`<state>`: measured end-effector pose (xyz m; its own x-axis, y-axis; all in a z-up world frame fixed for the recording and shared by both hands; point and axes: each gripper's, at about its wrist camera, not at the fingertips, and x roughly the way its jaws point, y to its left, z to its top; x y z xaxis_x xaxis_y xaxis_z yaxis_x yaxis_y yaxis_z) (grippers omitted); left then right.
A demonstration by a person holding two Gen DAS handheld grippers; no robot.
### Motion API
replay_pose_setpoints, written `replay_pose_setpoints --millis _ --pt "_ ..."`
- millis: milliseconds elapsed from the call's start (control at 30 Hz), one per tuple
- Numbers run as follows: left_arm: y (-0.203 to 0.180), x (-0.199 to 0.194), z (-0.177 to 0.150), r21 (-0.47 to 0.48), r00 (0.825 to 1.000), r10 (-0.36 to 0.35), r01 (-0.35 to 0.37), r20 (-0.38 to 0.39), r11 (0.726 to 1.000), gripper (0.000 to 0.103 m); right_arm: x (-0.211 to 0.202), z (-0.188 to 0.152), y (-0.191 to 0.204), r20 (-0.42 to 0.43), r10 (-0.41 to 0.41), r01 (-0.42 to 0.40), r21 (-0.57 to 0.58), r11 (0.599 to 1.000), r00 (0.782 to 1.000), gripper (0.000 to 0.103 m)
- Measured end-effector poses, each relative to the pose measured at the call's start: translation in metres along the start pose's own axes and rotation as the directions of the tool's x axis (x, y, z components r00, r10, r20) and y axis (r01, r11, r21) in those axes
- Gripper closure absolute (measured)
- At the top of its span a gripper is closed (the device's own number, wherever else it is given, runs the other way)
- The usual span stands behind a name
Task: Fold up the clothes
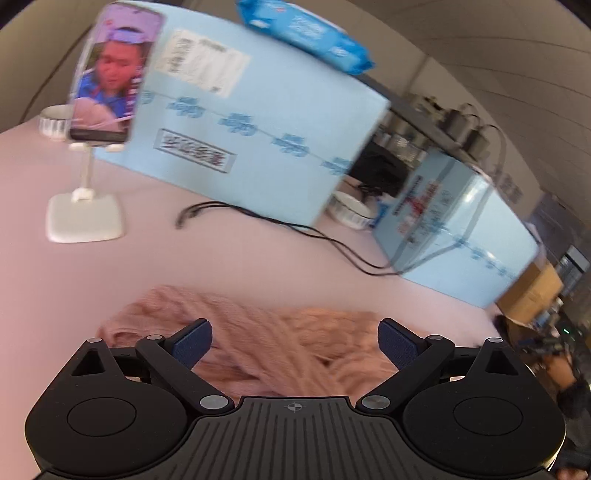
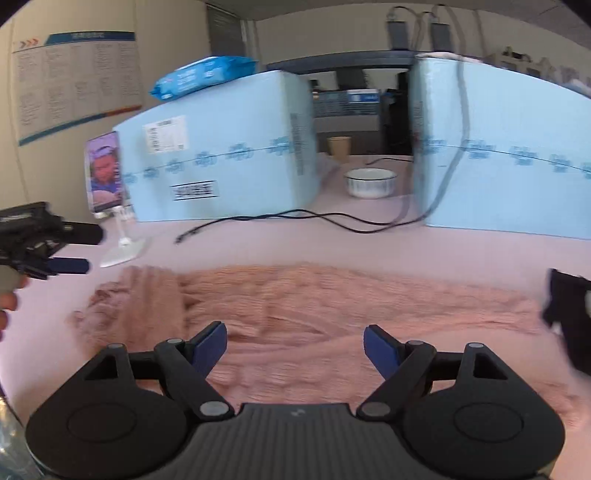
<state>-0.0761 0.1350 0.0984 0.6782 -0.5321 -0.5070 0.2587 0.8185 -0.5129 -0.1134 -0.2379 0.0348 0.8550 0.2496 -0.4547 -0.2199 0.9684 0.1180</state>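
A pink knitted sweater lies spread across the pink table, its left part folded over into a thicker band. In the left wrist view the same sweater lies bunched just past my left gripper, which is open with nothing between its blue pads. My right gripper hovers over the sweater's near edge, jaws wide open and empty. The left gripper also shows at the left edge of the right wrist view, held by a hand, above the table beside the sweater's left end.
Two pale blue boxes stand at the back, a wipes pack on the left one. A phone on a white stand, a black cable, a white bowl and a dark object at the right edge surround the sweater.
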Motion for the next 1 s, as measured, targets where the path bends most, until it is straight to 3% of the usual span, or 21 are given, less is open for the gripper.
replay_pose_setpoints --millis 67,133,167,200,267,367,467,533,600,667,700,733,800,867,1000 --pt "-0.013 0.027 -0.012 -0.015 0.994 -0.083 0.082 -0.075 0.996 0.005 0.005 -0.007 -0.026 -0.056 -0.015 0.019 0.071 0.997 0.998 0.020" --pt "-0.019 0.064 -0.023 0.014 0.989 -0.039 0.041 -0.146 0.999 0.005 0.021 -0.018 -0.043 -0.124 -0.014 0.028 0.113 0.993 0.992 0.021" --pt "-0.018 0.087 -0.028 0.017 0.975 0.013 -0.009 -0.224 1.000 0.005 0.026 -0.023 -0.046 -0.140 -0.019 0.034 0.106 0.994 0.990 0.024" --pt "-0.016 0.098 -0.030 0.019 0.966 0.037 -0.033 -0.255 0.999 0.006 0.024 -0.024 -0.045 -0.134 -0.036 0.048 0.086 0.995 0.990 0.029" --pt "-0.018 0.091 -0.023 0.005 0.968 0.033 -0.033 -0.250 0.999 0.006 0.005 -0.019 -0.047 -0.109 -0.032 0.042 0.093 0.995 0.994 0.030" --pt "-0.022 0.046 -0.011 -0.052 0.981 -0.060 0.051 -0.186 0.997 0.005 -0.039 -0.014 -0.070 0.036 -0.027 0.020 0.175 0.984 0.999 0.019" --pt "-0.013 -0.003 -0.015 -0.089 0.986 -0.084 0.072 -0.146 0.993 0.005 -0.052 -0.022 -0.095 0.026 -0.054 0.046 0.245 0.969 0.998 0.019" --pt "0.010 -0.026 -0.026 -0.215 0.974 -0.110 0.067 -0.196 0.974 0.005 -0.047 -0.034 -0.115 -0.049 -0.019 0.034 0.338 0.941 0.999 0.019" --pt "0.026 -0.038 -0.039 -0.285 0.962 -0.087 0.009 -0.260 0.958 0.005 -0.041 -0.047 -0.134 -0.125 0.030 0.027 0.433 0.901 0.992 0.020" --pt "0.033 -0.042 -0.054 -0.293 0.947 -0.022 -0.077 -0.321 0.953 0.005 -0.031 -0.056 -0.140 -0.185 0.069 0.028 0.476 0.879 0.980 0.021" --pt "0.035 -0.043 -0.062 -0.291 0.939 0.003 -0.110 -0.344 0.950 0.005 -0.031 -0.058 -0.138 -0.186 0.067 0.030 0.478 0.878 0.980 0.021" --pt "0.037 -0.038 -0.067 -0.308 0.932 -0.007 -0.113 -0.363 0.945 0.005 -0.031 -0.059 -0.135 -0.179 0.059 0.033 0.474 0.880 0.982 0.021" --pt "0.045 -0.020 -0.078 -0.374 0.913 -0.055 -0.110 -0.404 0.921 0.005 -0.026 -0.060 -0.142 -0.145 0.069 0.020 0.537 0.844 0.987 0.020" --pt "0.051 -0.006 -0.078 -0.431 0.918 -0.076 -0.109 -0.390 0.896 0.000 -0.020 -0.063 -0.151 -0.102 0.080 -0.002 0.608 0.794 0.992 0.020" --pt "0.051 0.009 -0.067 -0.459 0.935 -0.048 -0.127 -0.351 0.879 0.001 -0.015 -0.067 -0.167 -0.049 0.103 -0.038 0.704 0.709 0.993 0.021"
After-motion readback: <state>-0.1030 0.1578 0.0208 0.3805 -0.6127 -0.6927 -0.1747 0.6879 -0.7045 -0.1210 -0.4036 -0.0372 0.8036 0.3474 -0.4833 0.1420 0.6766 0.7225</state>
